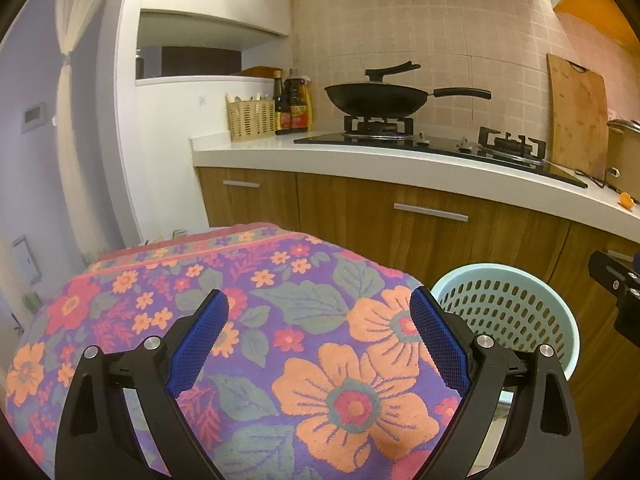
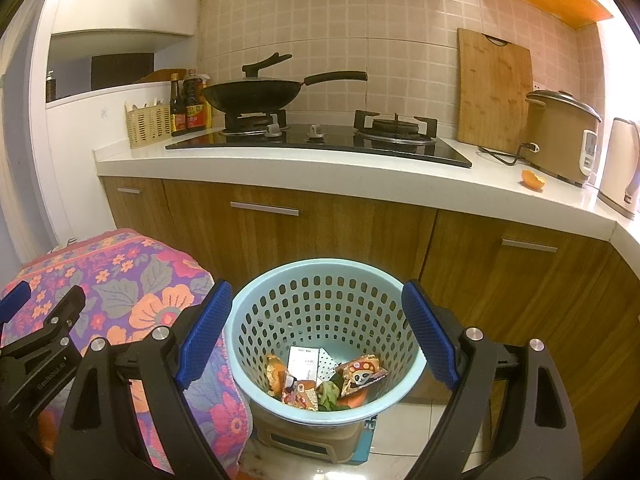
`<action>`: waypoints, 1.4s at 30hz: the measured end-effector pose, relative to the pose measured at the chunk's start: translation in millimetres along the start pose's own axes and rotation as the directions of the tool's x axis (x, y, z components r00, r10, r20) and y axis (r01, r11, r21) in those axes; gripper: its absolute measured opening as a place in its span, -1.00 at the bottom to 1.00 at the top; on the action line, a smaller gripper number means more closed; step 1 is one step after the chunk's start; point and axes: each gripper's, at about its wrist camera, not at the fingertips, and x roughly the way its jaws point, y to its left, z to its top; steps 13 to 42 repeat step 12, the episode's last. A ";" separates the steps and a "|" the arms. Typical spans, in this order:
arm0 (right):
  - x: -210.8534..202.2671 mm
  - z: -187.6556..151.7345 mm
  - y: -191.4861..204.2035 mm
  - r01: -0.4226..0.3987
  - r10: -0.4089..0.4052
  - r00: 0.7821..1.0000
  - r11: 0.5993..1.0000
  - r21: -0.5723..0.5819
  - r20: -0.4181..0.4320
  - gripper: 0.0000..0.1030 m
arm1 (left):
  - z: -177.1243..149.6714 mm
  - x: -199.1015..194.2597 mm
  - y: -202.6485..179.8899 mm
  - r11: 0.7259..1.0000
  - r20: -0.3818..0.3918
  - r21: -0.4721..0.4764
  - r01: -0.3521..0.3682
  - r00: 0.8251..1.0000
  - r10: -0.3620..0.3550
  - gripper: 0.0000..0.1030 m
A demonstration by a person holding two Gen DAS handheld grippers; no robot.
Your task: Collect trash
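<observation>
A light blue perforated basket (image 2: 320, 280) stands on a box on the floor before the cabinets; it also shows in the left wrist view (image 1: 520, 300). It holds snack wrappers (image 2: 362, 372), a paper slip (image 2: 304, 362) and orange peel (image 2: 274, 370). Another orange peel (image 2: 533, 179) lies on the white counter, also visible in the left wrist view (image 1: 626, 200). My right gripper (image 2: 316, 336) is open and empty above the basket. My left gripper (image 1: 320, 340) is open and empty above a floral cloth (image 1: 280, 300).
The floral cloth (image 2: 132, 280) covers a surface left of the basket. The counter (image 2: 320, 176) carries a gas hob with a black wok (image 2: 256, 96), sauce bottles (image 2: 188, 100), a utensil basket, a cutting board (image 2: 494, 92), a rice cooker (image 2: 560, 136) and a kettle.
</observation>
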 end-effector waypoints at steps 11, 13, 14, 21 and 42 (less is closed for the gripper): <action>0.9 -0.8 -2.8 0.002 -0.002 1.000 1.000 0.003 -0.003 0.59 | 0.6 2.0 0.8 0.999 -0.017 -0.007 0.031 0.999 -0.031 0.82; 0.9 -0.8 -2.9 0.002 -0.002 1.000 1.000 0.004 -0.003 0.59 | 0.6 1.8 0.5 0.999 -0.016 -0.007 0.032 0.999 -0.032 0.82; 0.9 -0.8 -2.9 0.002 -0.002 1.000 1.000 0.004 -0.003 0.59 | 0.6 1.8 0.5 0.999 -0.016 -0.007 0.032 0.999 -0.032 0.82; 0.9 -0.8 -2.9 0.002 -0.002 1.000 1.000 0.004 -0.003 0.59 | 0.6 1.8 0.5 0.999 -0.016 -0.007 0.032 0.999 -0.032 0.82; 0.9 -0.8 -2.9 0.002 -0.002 1.000 1.000 0.004 -0.003 0.59 | 0.6 1.8 0.5 0.999 -0.016 -0.007 0.032 0.999 -0.032 0.82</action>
